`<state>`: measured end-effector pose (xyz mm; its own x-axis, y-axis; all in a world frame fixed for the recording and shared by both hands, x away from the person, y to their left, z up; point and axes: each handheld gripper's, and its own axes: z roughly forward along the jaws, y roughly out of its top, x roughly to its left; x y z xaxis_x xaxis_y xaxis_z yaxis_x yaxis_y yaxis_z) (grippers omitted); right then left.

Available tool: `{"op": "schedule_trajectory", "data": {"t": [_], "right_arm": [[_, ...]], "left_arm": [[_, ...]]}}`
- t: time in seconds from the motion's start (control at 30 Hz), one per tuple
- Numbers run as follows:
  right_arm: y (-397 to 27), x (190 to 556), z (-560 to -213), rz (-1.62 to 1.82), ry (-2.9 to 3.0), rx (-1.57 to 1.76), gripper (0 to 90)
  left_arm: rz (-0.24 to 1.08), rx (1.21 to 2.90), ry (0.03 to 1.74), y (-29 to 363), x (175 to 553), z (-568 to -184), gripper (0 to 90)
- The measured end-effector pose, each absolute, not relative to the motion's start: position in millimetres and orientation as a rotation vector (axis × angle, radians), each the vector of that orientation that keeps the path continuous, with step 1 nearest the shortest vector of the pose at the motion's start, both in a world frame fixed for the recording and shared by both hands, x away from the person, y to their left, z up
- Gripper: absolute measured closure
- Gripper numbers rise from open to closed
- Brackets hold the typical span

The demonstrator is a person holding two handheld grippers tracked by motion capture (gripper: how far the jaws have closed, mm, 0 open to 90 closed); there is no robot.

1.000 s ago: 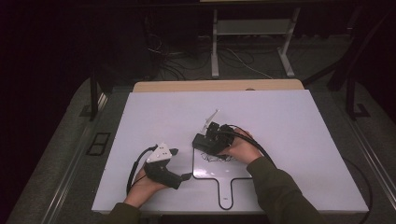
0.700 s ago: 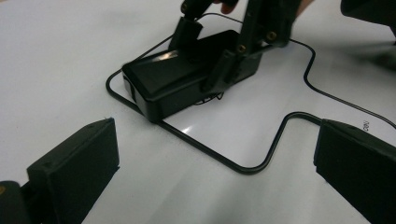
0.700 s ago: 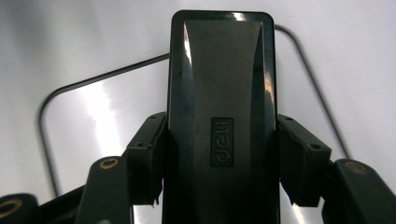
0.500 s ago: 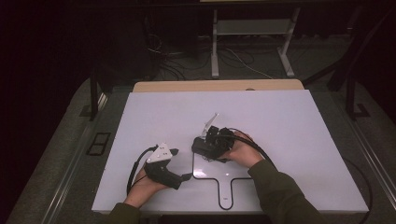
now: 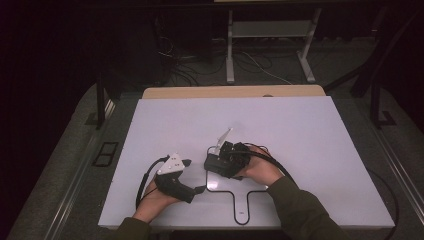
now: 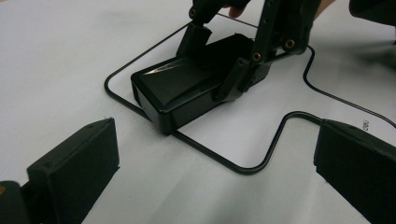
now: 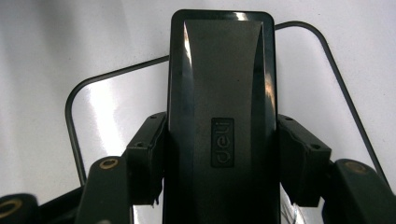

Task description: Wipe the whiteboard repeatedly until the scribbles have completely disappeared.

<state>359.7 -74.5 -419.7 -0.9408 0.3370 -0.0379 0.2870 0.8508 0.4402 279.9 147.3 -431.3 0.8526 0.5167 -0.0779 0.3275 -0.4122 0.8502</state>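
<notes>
Bright white table [image 5: 300,130], dark surroundings, glare on glossy black box [image 7: 222,93]

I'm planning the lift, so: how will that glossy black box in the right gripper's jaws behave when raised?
The black box looks rigid: its edges stay straight where the right gripper clamps its long sides. Its shiny top suggests smooth plastic, so it may slip if the grip loosens. Flat and low on the white table, it seems unlikely to roll or tip.

A white table top [image 5: 280,120] is filling the centre of the frame, bearing a black drawn outline [image 5: 245,205] at lower centre; a wooden board [image 5: 235,92] is lying behind it, metal stand legs [image 5: 230,60] rising at top centre.
</notes>
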Motion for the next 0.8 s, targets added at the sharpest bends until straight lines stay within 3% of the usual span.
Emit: {"op": "schedule_trajectory", "data": {"t": [0.33, 0.63, 0.8], "right_arm": [[-73, 388, -419, 0.643, 2.878, 0.605, 39.0], [-65, 356, -418, 0.634, 2.924, 0.463, 39.1], [-65, 368, -418, 0.628, 2.897, 0.53, 39.1]], "left_arm": [[0.24, 2.034, 0.621, 149, 280, -431, 0.0], [0.241, 2.033, 0.617, 148, 280, -431, 0.0], [0.241, 2.036, 0.62, 148, 280, -431, 0.0]]}}
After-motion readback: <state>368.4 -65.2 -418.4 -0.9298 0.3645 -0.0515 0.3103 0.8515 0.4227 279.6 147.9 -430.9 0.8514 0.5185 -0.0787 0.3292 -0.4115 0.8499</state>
